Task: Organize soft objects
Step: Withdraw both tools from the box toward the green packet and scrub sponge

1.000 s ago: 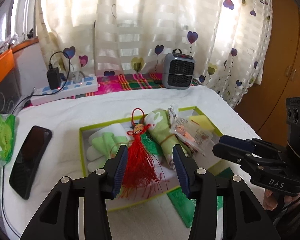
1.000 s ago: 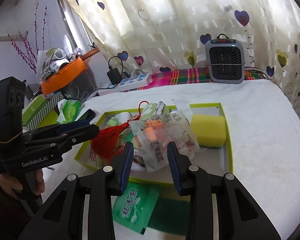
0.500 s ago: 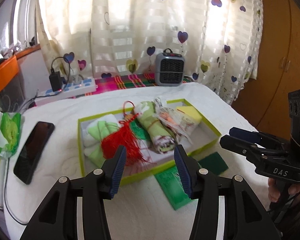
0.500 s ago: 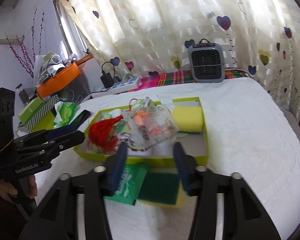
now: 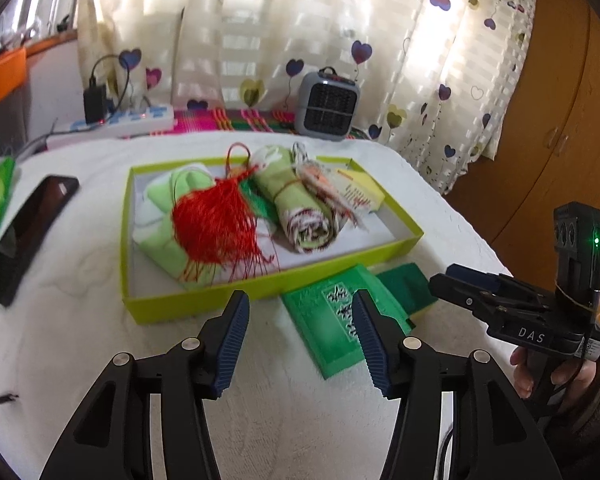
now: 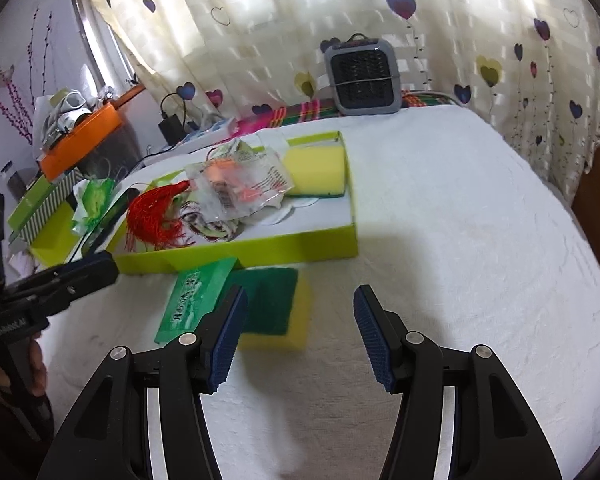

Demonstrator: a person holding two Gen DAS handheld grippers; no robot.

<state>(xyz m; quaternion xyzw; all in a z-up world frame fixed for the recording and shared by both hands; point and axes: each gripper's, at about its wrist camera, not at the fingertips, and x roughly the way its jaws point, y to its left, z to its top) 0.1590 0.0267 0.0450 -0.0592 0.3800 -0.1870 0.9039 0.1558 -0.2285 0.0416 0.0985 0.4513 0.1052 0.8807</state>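
Left wrist view: the left gripper [image 5: 300,334] hangs with fingers spread and empty; the lime box [image 5: 260,284] sits just ahead, holding a red tassel [image 5: 216,224] and rolled cloth [image 5: 300,208].

Right wrist view: the right gripper [image 6: 300,338] is likewise parted and empty, a scouring sponge [image 6: 276,308] by its left finger, the green packet [image 6: 192,300] further left.

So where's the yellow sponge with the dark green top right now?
The scouring sponge lies on the white cover just outside the green box's front wall, beside the green packet, in the right wrist view.
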